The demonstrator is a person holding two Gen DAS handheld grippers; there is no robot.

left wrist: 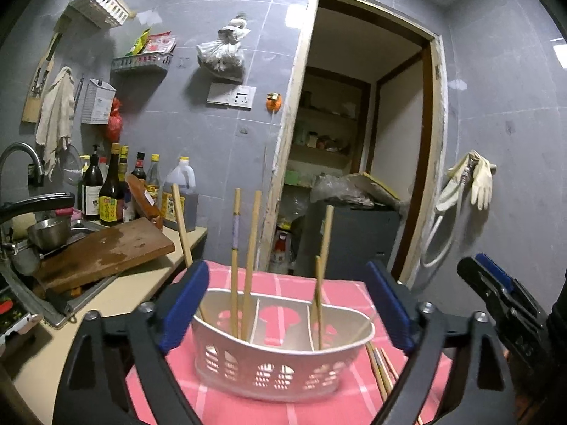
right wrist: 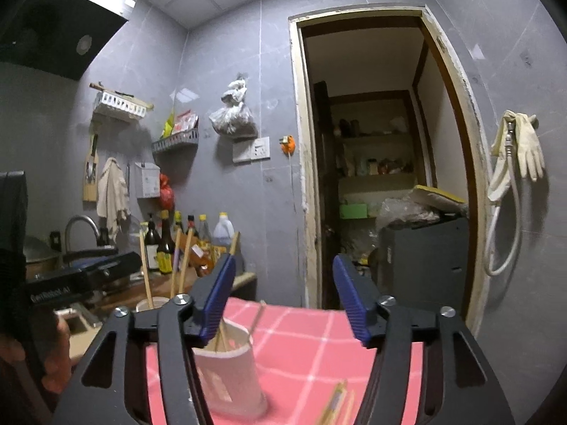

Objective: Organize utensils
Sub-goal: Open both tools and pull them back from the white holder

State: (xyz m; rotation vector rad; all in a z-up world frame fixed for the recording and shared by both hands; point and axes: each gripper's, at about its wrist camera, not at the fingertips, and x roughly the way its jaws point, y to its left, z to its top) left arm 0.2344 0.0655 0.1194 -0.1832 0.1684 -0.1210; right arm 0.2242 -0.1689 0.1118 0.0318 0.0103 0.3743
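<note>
White slotted utensil caddy [left wrist: 283,350], three compartments, stands on a pink checked cloth [left wrist: 301,283] over the worktop, with chopsticks [left wrist: 248,248] upright in its left and right compartments and loose chopsticks [left wrist: 381,372] lying on the cloth just beside its right end. Left gripper [left wrist: 283,308]: jaws released and spread wide either side of the caddy, touching nothing; right gripper [right wrist: 283,301]: jaws likewise released, nothing between them, the caddy low to their left. Legible writing: "GenRobot.AI" on the left gripper's body in the right wrist view; labels on the sauce bottles [left wrist: 110,191] by the sink are too small to read.
</note>
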